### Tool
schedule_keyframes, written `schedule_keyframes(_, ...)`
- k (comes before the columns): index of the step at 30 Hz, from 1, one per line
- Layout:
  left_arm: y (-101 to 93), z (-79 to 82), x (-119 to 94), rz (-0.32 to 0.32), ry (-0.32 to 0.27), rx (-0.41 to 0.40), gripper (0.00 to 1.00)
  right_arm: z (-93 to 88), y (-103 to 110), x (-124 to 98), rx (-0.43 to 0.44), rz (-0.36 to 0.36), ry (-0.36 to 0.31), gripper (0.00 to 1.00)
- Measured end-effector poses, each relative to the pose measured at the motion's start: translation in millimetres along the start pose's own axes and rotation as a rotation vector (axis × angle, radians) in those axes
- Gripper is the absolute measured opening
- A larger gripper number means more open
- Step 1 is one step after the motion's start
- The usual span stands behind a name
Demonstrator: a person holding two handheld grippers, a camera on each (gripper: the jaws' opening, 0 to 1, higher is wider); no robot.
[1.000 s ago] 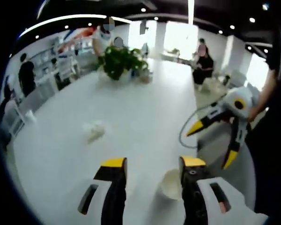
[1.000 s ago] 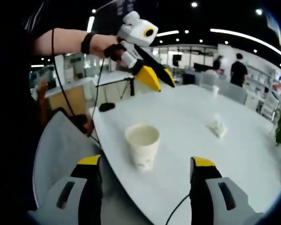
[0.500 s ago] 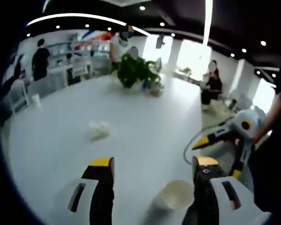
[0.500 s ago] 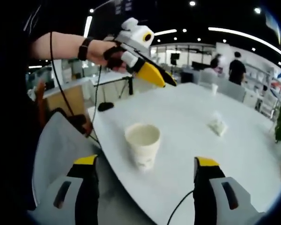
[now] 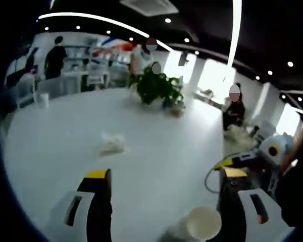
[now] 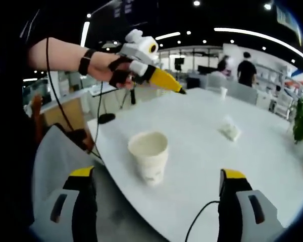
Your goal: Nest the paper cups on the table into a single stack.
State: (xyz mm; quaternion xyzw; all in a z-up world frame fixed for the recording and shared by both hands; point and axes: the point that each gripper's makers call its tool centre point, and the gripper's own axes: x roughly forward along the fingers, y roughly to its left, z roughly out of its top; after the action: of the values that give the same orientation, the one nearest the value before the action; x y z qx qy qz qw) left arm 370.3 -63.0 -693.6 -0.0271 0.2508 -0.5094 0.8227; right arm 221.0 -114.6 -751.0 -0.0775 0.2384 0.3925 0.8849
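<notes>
Paper cup (image 6: 148, 157), white and upright, stands near the edge of the round white desk (image 6: 212, 151). Left gripper (image 6: 167, 81) hangs above the desk behind it, jaws spread. Right gripper (image 6: 156, 201) holds nothing, its yellow-tipped jaws spread wide.

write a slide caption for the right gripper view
Open right claw faces an upright paper cup near the table edge; left claw held above.
</notes>
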Motion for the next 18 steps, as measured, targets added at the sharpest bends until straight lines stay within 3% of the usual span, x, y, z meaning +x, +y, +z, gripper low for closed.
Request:
schedule_keyframes(3, 9.8, 2.2, 9, 0.007, -0.029, -0.016, 0.90, -1.0, -1, 2, 0.010, -0.005, -0.007, 1.00)
schedule_keyframes(7, 22.0, 9.2, 22, -0.002, -0.058, -0.036, 0.80, -2.8, -6, 4, 0.022, -0.020, -0.014, 1.00)
schedule_keyframes(12, 35.8, 11.9, 43, -0.027, -0.070, -0.105, 0.83, -4.8, -9, 7, 0.029, -0.022, -0.014, 0.99)
schedule_keyframes(18, 62.4, 10.0, 65, -0.009, -0.063, -0.123, 0.87, -4.8, -14, 9, 0.033, -0.024, -0.018, 0.98)
